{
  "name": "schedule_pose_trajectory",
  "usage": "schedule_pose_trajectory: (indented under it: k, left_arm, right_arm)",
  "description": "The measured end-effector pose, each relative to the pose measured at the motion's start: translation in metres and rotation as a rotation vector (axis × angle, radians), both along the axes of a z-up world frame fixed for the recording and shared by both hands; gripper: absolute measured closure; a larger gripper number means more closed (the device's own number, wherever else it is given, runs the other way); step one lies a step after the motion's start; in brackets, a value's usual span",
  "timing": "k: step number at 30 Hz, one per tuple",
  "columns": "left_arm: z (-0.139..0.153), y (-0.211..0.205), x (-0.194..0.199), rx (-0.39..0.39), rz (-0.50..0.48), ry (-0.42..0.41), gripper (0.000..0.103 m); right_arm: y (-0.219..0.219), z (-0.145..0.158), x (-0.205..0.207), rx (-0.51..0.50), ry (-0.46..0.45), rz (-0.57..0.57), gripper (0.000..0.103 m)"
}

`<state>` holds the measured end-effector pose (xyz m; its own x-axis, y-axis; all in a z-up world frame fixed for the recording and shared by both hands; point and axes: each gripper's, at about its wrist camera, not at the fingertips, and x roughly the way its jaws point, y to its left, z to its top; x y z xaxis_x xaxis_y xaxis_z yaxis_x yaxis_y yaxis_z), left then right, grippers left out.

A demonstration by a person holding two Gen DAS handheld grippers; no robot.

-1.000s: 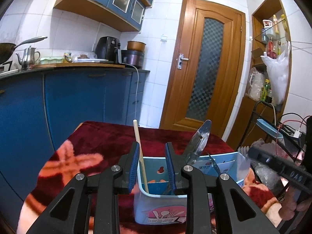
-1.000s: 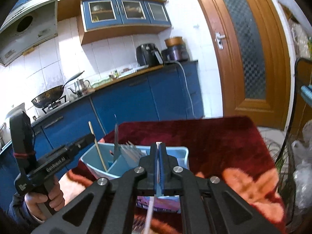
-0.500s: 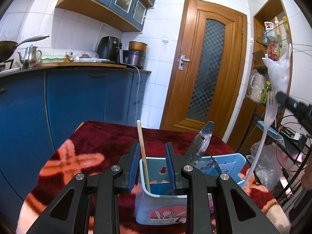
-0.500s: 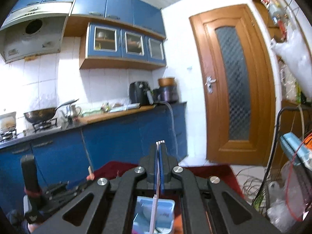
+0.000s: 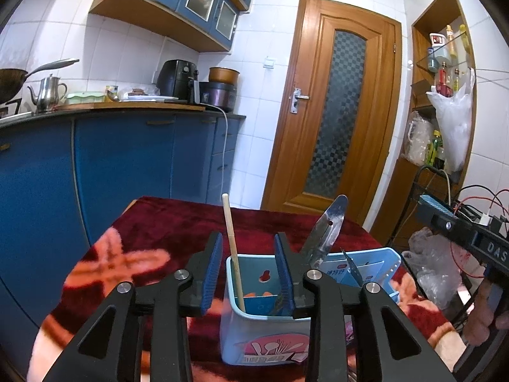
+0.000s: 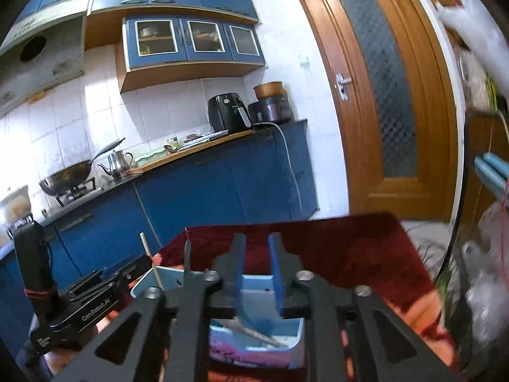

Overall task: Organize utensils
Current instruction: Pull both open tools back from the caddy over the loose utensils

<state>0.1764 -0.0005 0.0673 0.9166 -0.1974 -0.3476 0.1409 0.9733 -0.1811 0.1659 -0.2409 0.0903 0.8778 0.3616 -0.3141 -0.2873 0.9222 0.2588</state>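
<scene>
A light blue utensil holder (image 5: pixel 264 340) stands on the red patterned tablecloth (image 5: pixel 165 222). A wooden chopstick (image 5: pixel 231 242), a metal utensil handle (image 5: pixel 327 226) and a dark blade (image 5: pixel 351 267) stick up from it. My left gripper (image 5: pixel 248 270) is open and empty just behind the holder's near corner. My right gripper (image 6: pixel 257 273) is open and empty above the holder (image 6: pixel 270 347), where a pale utensil (image 6: pixel 254 334) lies inside. The chopstick (image 6: pixel 151 261) and a blade (image 6: pixel 187 254) show at its left. The left gripper's body (image 6: pixel 79 299) is at the left.
Blue kitchen cabinets (image 5: pixel 121 172) with a kettle (image 5: pixel 47 92) and air fryer (image 5: pixel 178 76) run along the left. A wooden door (image 5: pixel 337 121) is behind the table. A rack with wires and plastic bags (image 5: pixel 445 254) stands at the right.
My right gripper was shut on a white fork, lifted it, came down over the holder and opened; the fork has left its fingers. My left gripper stayed open and almost still.
</scene>
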Motion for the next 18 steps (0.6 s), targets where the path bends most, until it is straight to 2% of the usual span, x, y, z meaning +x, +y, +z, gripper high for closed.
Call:
schedule_pose_trajectory:
  k: [2, 5, 9, 14, 18]
  left_arm:
    - [0.000, -0.001, -0.001, 0.003, -0.001, -0.001, 0.068]
    - [0.001, -0.003, -0.002, 0.011, -0.004, 0.008, 0.065]
    - [0.004, -0.004, -0.009, 0.027, -0.003, 0.022, 0.063]
    - [0.009, -0.002, -0.024, 0.042, 0.009, 0.050, 0.057]
    - [0.009, 0.002, -0.039, 0.045, 0.009, 0.087, 0.056]
  right_arm:
    - [-0.002, -0.005, -0.002, 0.019, 0.026, 0.002, 0.078]
    - [-0.007, -0.011, -0.008, 0.038, 0.057, -0.005, 0.068]
    - [-0.010, -0.016, -0.020, 0.056, 0.097, -0.012, 0.061]
    - [-0.011, -0.013, -0.035, 0.065, 0.128, -0.010, 0.052]
    - [-0.010, -0.012, -0.054, 0.059, 0.136, -0.010, 0.043]
